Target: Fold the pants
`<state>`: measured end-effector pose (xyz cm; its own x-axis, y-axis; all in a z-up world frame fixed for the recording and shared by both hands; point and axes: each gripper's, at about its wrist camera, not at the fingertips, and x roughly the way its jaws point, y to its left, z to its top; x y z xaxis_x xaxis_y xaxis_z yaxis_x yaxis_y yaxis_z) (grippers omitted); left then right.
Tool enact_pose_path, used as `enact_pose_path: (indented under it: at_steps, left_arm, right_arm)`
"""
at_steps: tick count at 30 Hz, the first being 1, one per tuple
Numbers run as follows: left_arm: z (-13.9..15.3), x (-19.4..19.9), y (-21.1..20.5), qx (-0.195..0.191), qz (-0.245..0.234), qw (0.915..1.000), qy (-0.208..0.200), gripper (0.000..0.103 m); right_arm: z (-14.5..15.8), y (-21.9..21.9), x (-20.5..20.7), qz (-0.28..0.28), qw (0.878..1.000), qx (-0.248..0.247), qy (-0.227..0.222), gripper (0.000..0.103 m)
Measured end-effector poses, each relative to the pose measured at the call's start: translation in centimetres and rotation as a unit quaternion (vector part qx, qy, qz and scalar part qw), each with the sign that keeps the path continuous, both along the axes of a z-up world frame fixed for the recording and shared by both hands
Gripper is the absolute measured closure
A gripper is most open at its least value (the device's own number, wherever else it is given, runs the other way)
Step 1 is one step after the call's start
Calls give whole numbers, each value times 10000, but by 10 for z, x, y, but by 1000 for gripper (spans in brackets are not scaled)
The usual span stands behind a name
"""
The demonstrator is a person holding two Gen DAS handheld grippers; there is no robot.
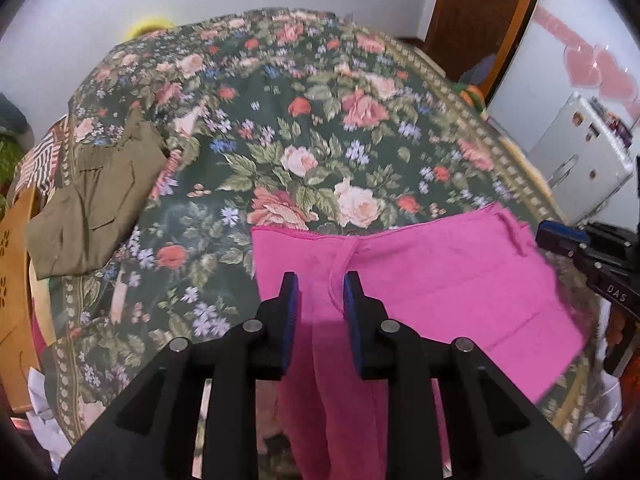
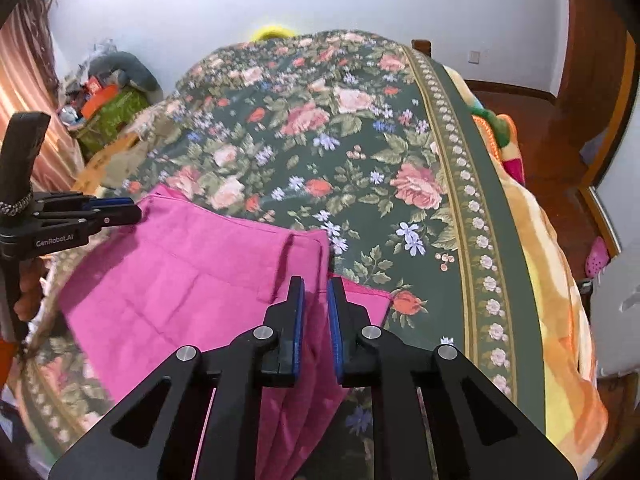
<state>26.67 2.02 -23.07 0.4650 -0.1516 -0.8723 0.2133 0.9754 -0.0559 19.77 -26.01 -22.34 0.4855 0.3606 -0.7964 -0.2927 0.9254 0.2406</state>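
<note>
A bed (image 1: pixel 320 120) under a dark green floral bedspread (image 2: pixel 360 168) fills both views. Pink pants (image 1: pixel 440 280) lie spread flat on its near edge, the waistband toward the bed's middle and the legs hanging over the near side. A folded olive garment (image 1: pixel 96 208) rests well apart on the bed's left side (a white refrigerator (image 1: pixel 584 148) stands off to the right). The left tool (image 1: pixel 320 292) hovers over the pants with its jaws apart, gripping nothing. The right tool (image 2: pixel 316 296) also has its jaws apart, pink cloth showing between them.
</note>
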Motion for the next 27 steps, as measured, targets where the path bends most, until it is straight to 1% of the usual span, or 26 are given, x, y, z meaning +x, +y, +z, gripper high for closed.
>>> enact_pose_path:
  at_steps: [1,3,4,6,7,8,10,11,12,16,19,24,27]
  left_arm:
    - [4,-3,3,5,33,10000,-35,79]
    - [15,-10,10,-11,106,9999,-110,73]
    - [18,-13,15,-73,158,9998,-127,71]
    - [21,-18,23,-141,209,9996,-90,67]
    - [21,-21,25,-129,189,9997,-41,67]
    - [20,-25,26,-94,155,9998,-6,67]
    - [16,-31,27,-100,130,9998,70,60]
    - [11,-33,27,-145,112,9997,161,50]
    - [8,-36,28,-190,105,9995,223,44]
    - [-11,-40,25,-449,83,9976,524,43]
    - [-24,-35,22,-629,90,9956,692,43]
    - [-30,-18,17,-777,103,9941,751,44]
    - [-34,-15,12,-829,-4,9943,677,47]
  right_arm:
    - [4,-1,-2,-33,10000,50,-4,86]
    - [10,-2,-7,-77,9999,99,-34,74]
    - [14,-3,-12,-100,9999,104,-91,71]
    - [18,-3,-17,-127,9998,93,-146,57]
    - [20,-3,-20,-148,9997,84,-163,56]
    - [20,-3,-25,-168,9997,87,-167,54]
    - [18,-2,-29,-158,9997,131,-106,54]
    - [15,-2,-34,-146,9998,149,-32,54]
    - [13,-1,-35,-147,9998,143,7,54]
    - [-6,0,-42,-173,9994,114,284,54]
    - [-19,-1,-44,-203,9981,282,503,54]
    - [-34,-14,-37,-392,9922,930,738,54]
    - [-36,-13,-34,-392,9916,1002,716,54]
